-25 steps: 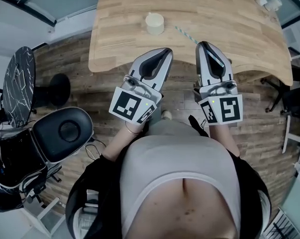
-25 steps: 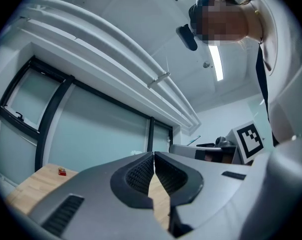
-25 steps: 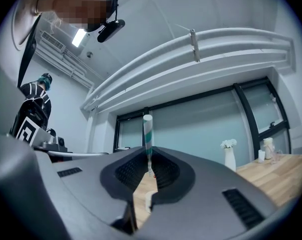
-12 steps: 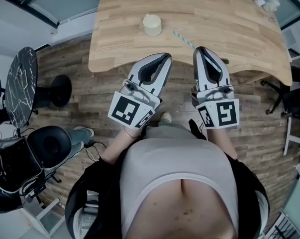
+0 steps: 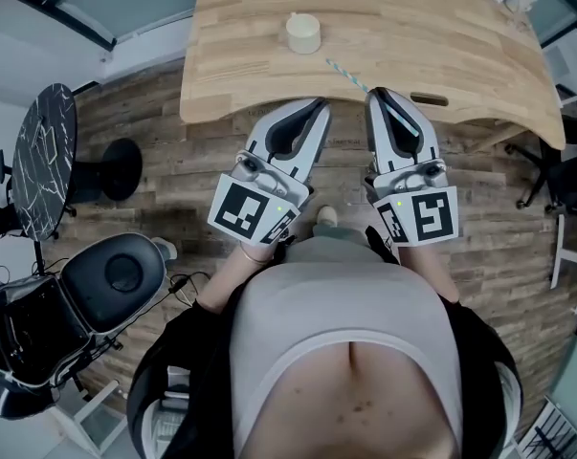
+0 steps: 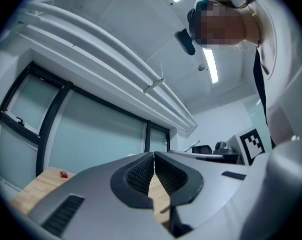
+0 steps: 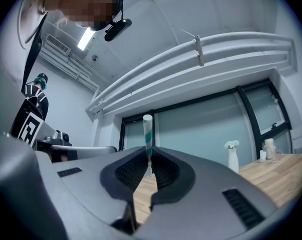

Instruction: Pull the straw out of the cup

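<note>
my right hand-held gripper (image 7: 148, 168) pinches the straw (image 7: 147, 134) near one end. the straw is clear of the cup (image 5: 303, 32), which stands well apart on the worktop (image 5: 460, 46). the left hand-held gripper (image 6: 154, 159) is pressed together, empty. i judge the straw light, thin-walled and crushable: grip it gently.

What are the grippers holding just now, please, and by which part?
The right gripper pinches the striped straw near one end; the rest sticks out past its tips. The left gripper is shut on nothing.
</note>
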### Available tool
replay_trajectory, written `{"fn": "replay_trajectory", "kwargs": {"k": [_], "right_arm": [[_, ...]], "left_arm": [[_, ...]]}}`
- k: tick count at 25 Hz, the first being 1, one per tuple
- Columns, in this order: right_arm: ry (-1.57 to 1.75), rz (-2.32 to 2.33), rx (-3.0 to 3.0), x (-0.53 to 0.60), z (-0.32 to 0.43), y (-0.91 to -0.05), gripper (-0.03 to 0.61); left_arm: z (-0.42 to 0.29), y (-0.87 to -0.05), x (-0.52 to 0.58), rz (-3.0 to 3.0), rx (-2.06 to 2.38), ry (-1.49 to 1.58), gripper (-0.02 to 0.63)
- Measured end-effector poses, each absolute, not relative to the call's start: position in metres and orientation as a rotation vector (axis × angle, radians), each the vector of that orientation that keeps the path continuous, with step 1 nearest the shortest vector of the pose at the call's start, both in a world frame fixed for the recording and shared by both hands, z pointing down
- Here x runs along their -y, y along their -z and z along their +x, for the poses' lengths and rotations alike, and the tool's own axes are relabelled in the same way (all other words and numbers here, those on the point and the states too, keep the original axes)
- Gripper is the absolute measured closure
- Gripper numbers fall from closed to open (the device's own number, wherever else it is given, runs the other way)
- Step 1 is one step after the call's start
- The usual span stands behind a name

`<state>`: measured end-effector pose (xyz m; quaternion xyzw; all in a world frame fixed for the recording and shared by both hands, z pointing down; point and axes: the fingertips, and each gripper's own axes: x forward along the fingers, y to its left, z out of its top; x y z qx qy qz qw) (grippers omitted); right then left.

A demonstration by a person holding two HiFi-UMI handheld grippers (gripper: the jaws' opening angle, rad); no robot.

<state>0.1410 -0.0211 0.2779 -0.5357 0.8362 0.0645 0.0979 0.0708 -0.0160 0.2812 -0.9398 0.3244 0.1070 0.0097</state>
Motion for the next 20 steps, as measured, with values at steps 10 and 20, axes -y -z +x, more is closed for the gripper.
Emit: {"fn": "replay_trajectory", "kwargs": {"k": [10, 20], "right_arm": [[-0.19, -1.609, -2.442, -0.026, 0.083, -0.269, 0.535], [-0.25, -1.659, -2.398, -0.097, 0.033, -0.263, 0.535]], "left_arm": [[0.009, -0.279, -0.027, -2.951, -0.977, -0.338, 0.603], [-0.04, -0.273, -0.092, -2.939, -0.904, -0.361, 0.603]]}}
